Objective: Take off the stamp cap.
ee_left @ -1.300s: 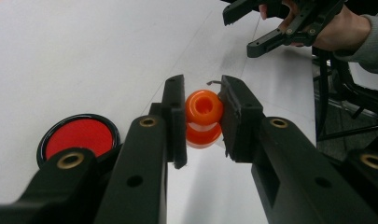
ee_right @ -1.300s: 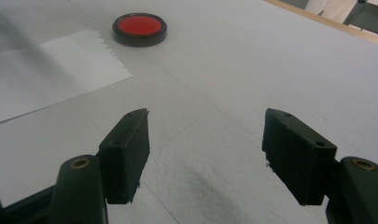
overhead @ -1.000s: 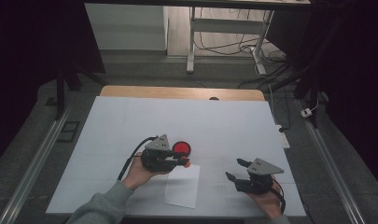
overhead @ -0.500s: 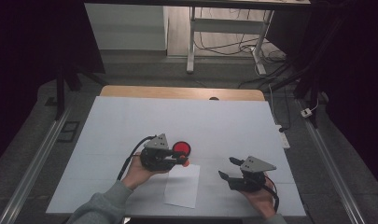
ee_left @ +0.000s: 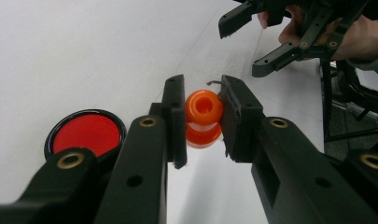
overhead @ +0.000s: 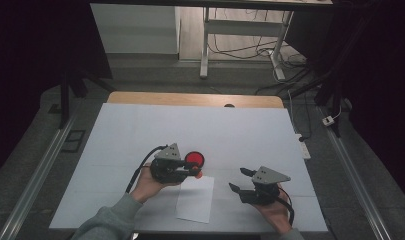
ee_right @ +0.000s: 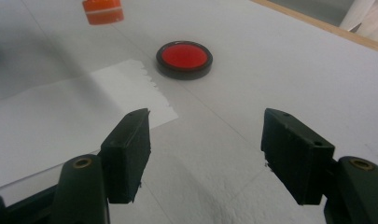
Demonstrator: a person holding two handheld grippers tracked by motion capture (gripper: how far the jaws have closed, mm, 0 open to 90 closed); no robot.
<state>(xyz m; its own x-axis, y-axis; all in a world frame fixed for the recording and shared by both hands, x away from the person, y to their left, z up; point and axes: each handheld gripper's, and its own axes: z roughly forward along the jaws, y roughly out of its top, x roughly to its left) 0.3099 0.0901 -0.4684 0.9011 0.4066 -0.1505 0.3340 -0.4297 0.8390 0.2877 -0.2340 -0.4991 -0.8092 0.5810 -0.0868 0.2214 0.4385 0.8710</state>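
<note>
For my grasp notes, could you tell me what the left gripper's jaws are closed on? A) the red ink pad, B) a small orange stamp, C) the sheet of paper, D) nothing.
B: in the left gripper view the left gripper has both pads pressed on the small orange stamp, while the red ink pad lies beside it on the table.

Orange spool-shaped piece, glossy, plain, no markings. Round pad at 12 o'clock of the paper: bright red face, black rim. Paper sheet white, unprinted. Desk cover pale grey-white, plain; light wood strip along its 12 o'clock edge. Both grippers, left gripper and right gripper, black with brass-coloured pivot pins; top plates grey. Sleeve grey-green.
</note>
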